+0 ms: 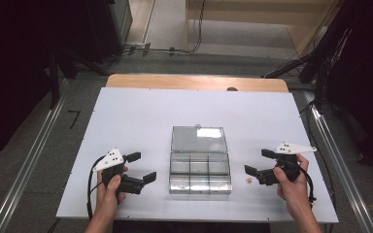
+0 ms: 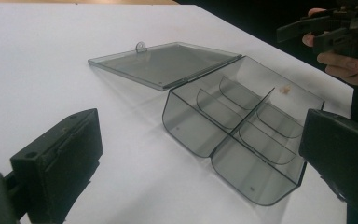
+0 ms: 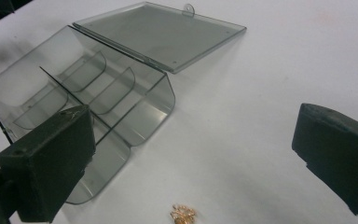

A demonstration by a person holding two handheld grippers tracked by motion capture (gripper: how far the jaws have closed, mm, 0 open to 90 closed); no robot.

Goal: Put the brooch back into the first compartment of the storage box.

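Observation:
A clear plastic compartment box (image 1: 200, 171) stands open in the middle of the white table, its lid (image 1: 198, 139) lying flat behind it. The compartments look empty. A small gold item (image 1: 247, 180) lies on the table just right of the box, and in the right gripper view the gold item (image 3: 182, 214) sits low between the jaws. My left gripper (image 1: 142, 167) is held open to the left of the box, with nothing in it. Right of the box, my right gripper (image 1: 258, 162) is open too, hovering beside the gold item. The box (image 2: 242, 126) lies ahead of my left jaws.
The white table top (image 1: 126, 116) rests on a wooden table whose far edge (image 1: 196, 81) shows behind it. Grey floor, metal rails and dark stands surround it. Cables trail from both grippers toward the person's hands.

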